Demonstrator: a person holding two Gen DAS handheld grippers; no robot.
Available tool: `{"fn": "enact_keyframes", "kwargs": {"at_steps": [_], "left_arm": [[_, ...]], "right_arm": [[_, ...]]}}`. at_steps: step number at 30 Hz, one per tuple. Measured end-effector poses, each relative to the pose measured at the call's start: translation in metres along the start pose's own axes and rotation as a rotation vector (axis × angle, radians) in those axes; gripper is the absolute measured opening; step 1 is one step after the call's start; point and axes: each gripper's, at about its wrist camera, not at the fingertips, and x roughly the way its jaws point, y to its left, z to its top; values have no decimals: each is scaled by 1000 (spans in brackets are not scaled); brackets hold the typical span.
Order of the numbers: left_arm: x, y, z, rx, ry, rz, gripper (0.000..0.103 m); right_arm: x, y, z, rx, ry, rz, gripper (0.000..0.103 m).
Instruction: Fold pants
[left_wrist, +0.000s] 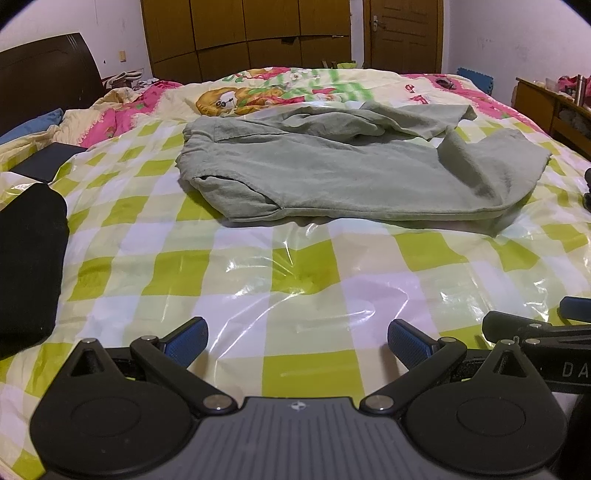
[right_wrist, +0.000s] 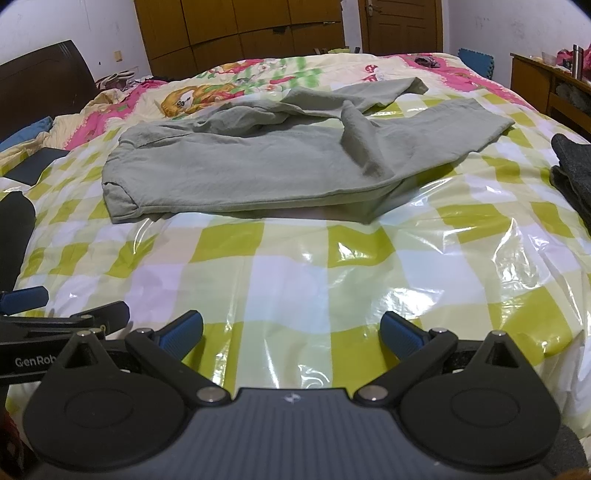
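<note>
Green pants (left_wrist: 332, 166) rumpled mid-bed on checked plastic sheet (left_wrist: 295, 280), far leg partly hidden by folds. Left gripper (left_wrist: 297, 341) and right gripper (right_wrist: 291, 332): jaws apart, holding nothing. Cut-off lettering "DA", "GenRob". Black cloth (left_wrist: 29, 266) cropped at edge.

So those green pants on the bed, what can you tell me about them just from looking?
The pants are pale sage green, of soft, matte cloth that looks like cotton or linen. They lie unfolded and rumpled on the glossy checkered sheet, waistband to the left, legs running right. The near leg lies fairly flat with a diagonal crease; the far leg is bunched and twisted, its end reaching the cartoon quilt. A seam, perhaps a pocket, shows near the waist. Nothing else touches them; both grippers are well short.
</note>
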Motion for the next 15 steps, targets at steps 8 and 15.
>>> {"fn": "enact_keyframes", "kwargs": {"at_steps": [8,15], "left_arm": [[3,4,2,-13,3,-13,103],[8,7,5,-28,5,-21,103]], "right_arm": [[1,3,2,-5,-10,3,102],[2,6,7,-14,-19,15,102]]}}
